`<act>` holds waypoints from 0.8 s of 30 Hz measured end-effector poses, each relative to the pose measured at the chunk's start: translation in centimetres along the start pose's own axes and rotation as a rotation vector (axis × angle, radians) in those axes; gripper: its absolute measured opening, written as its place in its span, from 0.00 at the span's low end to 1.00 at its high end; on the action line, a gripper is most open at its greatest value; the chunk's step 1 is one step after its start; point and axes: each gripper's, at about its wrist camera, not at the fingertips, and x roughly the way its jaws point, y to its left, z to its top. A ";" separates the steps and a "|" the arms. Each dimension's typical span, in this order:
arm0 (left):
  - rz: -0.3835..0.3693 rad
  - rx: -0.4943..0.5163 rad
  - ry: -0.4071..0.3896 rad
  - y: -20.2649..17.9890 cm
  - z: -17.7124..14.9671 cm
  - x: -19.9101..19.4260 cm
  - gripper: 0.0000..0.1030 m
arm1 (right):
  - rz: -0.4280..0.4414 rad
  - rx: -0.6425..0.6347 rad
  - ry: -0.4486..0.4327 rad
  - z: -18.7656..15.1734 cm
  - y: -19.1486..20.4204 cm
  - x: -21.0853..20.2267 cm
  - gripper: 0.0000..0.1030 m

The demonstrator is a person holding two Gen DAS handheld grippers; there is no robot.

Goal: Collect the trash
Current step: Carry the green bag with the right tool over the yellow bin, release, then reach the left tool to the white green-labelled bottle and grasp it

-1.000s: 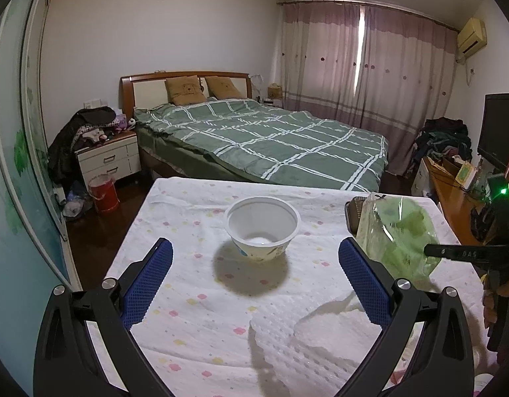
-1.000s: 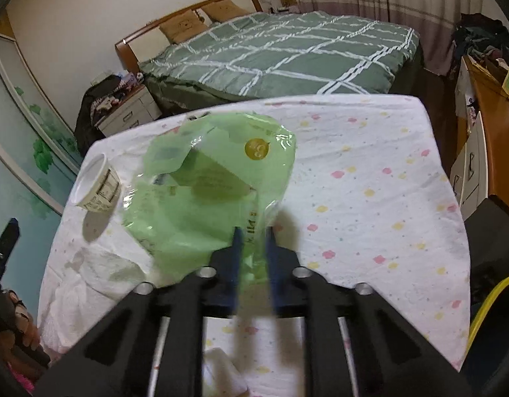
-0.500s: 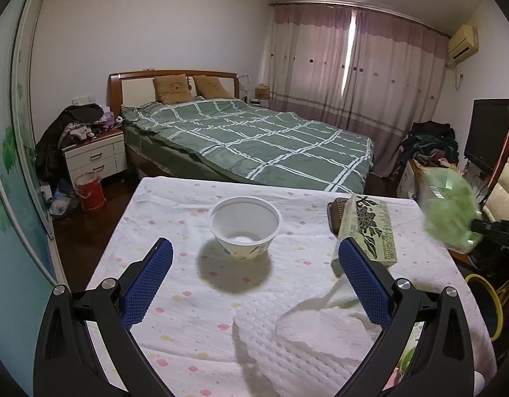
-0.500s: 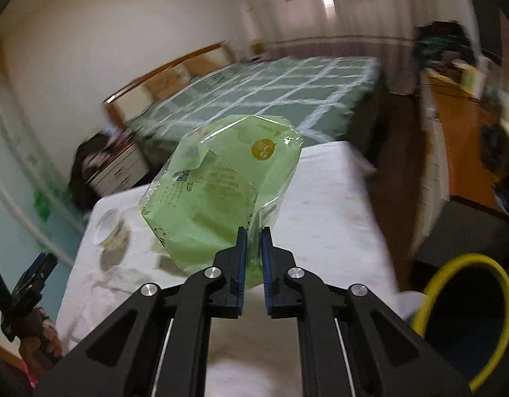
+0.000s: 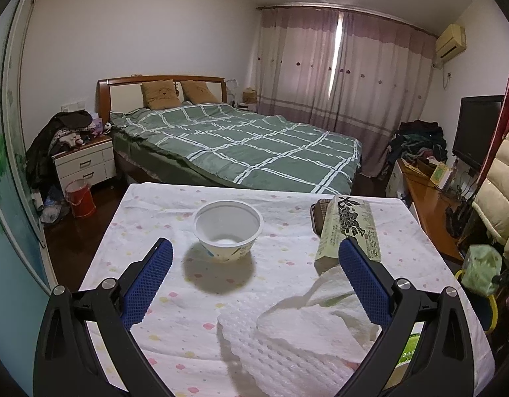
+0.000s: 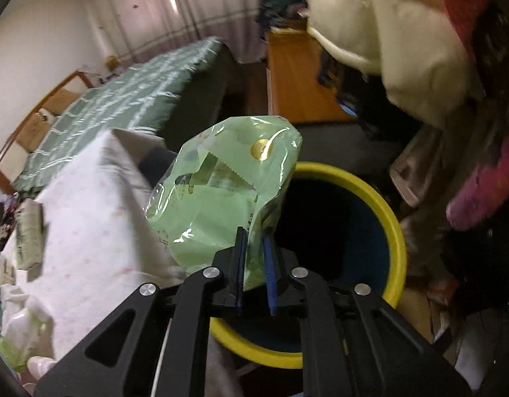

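Observation:
My right gripper [image 6: 254, 261] is shut on a crumpled green plastic wrapper [image 6: 218, 198] and holds it beside the table's right edge, over the rim of a bin with a yellow rim [image 6: 391, 218]. The wrapper also shows in the left wrist view [image 5: 479, 269]. My left gripper [image 5: 254, 284] is open and empty above the table [image 5: 148, 205]. A white paper bowl [image 5: 227, 230] stands ahead of it. A crumpled white paper towel [image 5: 297, 334] lies just under and ahead of its right finger.
A tissue pack with a flower print [image 5: 348, 228] lies at the table's right, against a dark object [image 5: 319, 215]. A bed [image 5: 241, 145] stands beyond the table. A wooden desk [image 5: 426, 205] and hanging coats [image 5: 499, 178] are at the right.
My right gripper has carried the green wrapper off the table to the right and down over the yellow-rimmed bin. The left gripper has stayed open over the table, rising slightly.

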 end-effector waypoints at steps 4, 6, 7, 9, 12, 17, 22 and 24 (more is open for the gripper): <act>-0.006 0.009 -0.001 -0.2 0.0 0.0 0.96 | -0.046 0.050 0.026 -0.5 -2.0 1.8 0.18; -0.012 0.014 -0.003 -0.3 -0.1 -0.1 0.96 | -0.063 0.070 0.032 -1.4 -3.0 1.7 0.28; -0.015 0.016 -0.002 -0.4 -0.1 -0.1 0.96 | -0.072 0.084 0.028 -1.7 -3.3 1.7 0.33; -0.023 0.023 0.002 -0.6 -0.1 0.0 0.96 | -0.096 0.097 0.004 -1.8 -3.9 1.2 0.37; -0.038 0.040 0.005 -1.1 -0.2 0.0 0.96 | -0.085 0.117 -0.047 -1.3 -3.8 -0.2 0.43; -0.080 0.082 0.014 -2.4 -0.7 0.0 0.96 | 0.013 0.093 -0.131 -0.4 -0.5 -2.4 0.46; -0.183 0.151 0.038 -4.5 -1.1 -0.5 0.96 | 0.119 0.009 -0.196 0.3 5.5 -3.3 0.51; -0.220 0.198 0.055 -5.6 -1.2 -1.0 0.96 | 0.155 -0.021 -0.217 0.4 7.6 -3.4 0.52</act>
